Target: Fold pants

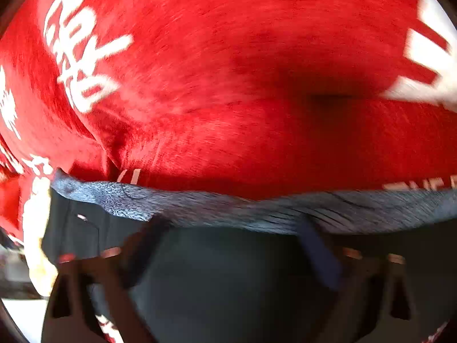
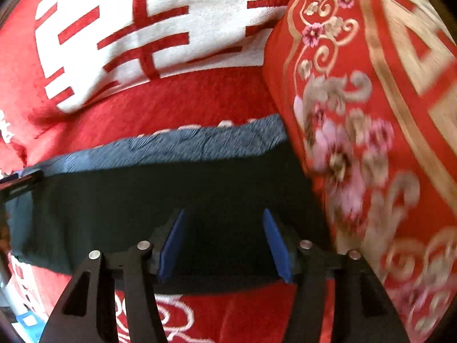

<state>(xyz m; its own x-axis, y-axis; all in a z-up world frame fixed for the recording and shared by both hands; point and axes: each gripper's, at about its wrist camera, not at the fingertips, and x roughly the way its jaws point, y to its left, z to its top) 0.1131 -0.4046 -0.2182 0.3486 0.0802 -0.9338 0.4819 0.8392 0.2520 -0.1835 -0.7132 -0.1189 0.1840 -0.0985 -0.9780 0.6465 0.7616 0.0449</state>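
Note:
Dark pants (image 2: 142,200) with a blue-grey waistband (image 2: 200,143) lie flat on a red blanket (image 2: 185,97). My right gripper (image 2: 224,220) is open, its blue pads (image 2: 275,243) spread over the dark cloth near the pants' right end. In the left wrist view the same pants (image 1: 228,271) fill the bottom, with the waistband (image 1: 257,208) across the middle. My left gripper (image 1: 234,237) is open and hovers low over the dark cloth, its blue pad (image 1: 320,254) blurred by motion.
A red pillow (image 2: 371,143) with gold and pink flower print presses against the pants' right end. The red blanket (image 1: 228,85) has large white characters. A pale floor strip (image 1: 22,314) shows at the lower left.

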